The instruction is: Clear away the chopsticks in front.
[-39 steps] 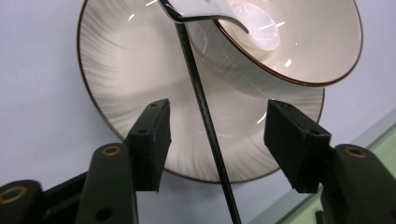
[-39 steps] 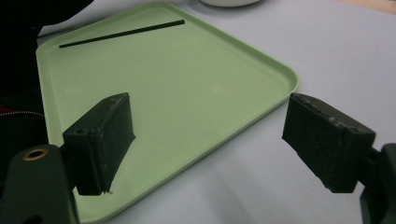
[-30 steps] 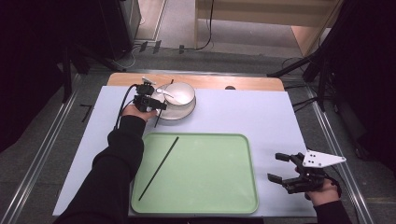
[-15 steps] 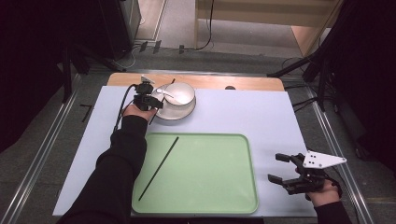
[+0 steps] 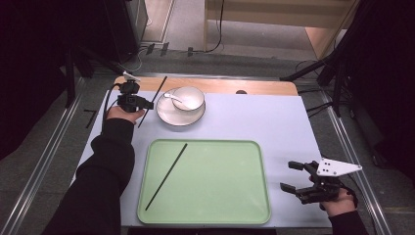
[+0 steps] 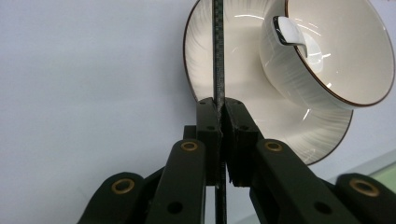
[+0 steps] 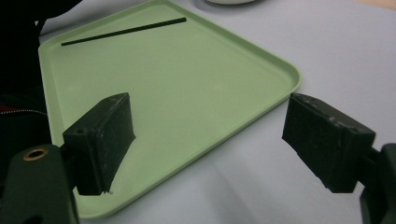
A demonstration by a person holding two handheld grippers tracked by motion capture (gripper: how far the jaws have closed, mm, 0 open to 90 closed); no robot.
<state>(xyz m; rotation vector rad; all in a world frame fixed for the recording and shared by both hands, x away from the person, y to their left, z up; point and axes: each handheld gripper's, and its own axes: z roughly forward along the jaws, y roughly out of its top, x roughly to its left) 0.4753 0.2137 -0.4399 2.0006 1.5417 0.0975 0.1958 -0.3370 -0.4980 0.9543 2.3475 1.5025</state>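
1. Two chopsticks were in play: the left tongs [image 5: 142, 102] were clenched on one black chopstick [image 5: 152, 100], having just closed on it, and the second chopstick [image 5: 166, 176] lay slantwise on the green tray [image 5: 244, 196].
2. From the high view, the held chopstick stood clear of the table [image 5: 254, 117], slanting from near the table's far edge down toward the person, just left of the plate [image 5: 169, 116].
3. In the left gripper view, the chopstick [image 6: 218, 51] ran straight up between the pressed-together pads, crossing the left rim of the plate [image 6: 243, 88].
4. On the plate sat a white bowl [image 5: 188, 99], with a white spoon [image 5: 172, 97] resting in it, handle over the rim.
5. Near the table's right corner, the right tongs [image 5: 292, 176] were released, jaws wide apart with nothing between them, just right of the tray.
6. In the right gripper view, the tray [image 7: 196, 93] lay beyond the open jaws, the second chopstick [image 7: 123, 31] near its far side.
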